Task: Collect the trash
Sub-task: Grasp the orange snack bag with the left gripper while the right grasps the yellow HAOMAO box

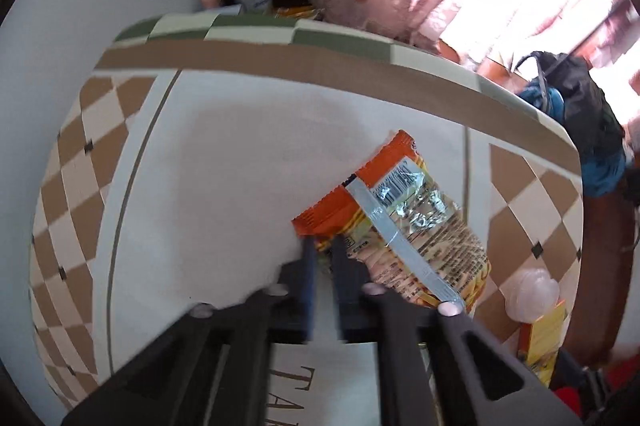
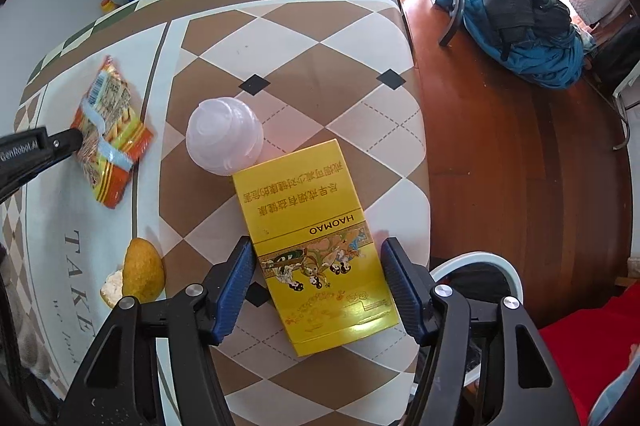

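The left tongs (image 1: 323,246) are nearly closed, their tips pinching the near edge of the orange snack wrapper (image 1: 404,222), which lies on the tabletop (image 1: 224,162) just ahead of them; motion blur makes the exact contact hard to read. The right tongs (image 2: 318,258) stand wide open, straddling the yellow box (image 2: 312,242) without touching it, its near end partly hidden between the fingers. Just beyond the box sits a translucent plastic cup (image 2: 224,134). Left of the right tongs lies a yellow peel (image 2: 142,274), with a pale scrap half hidden behind it.
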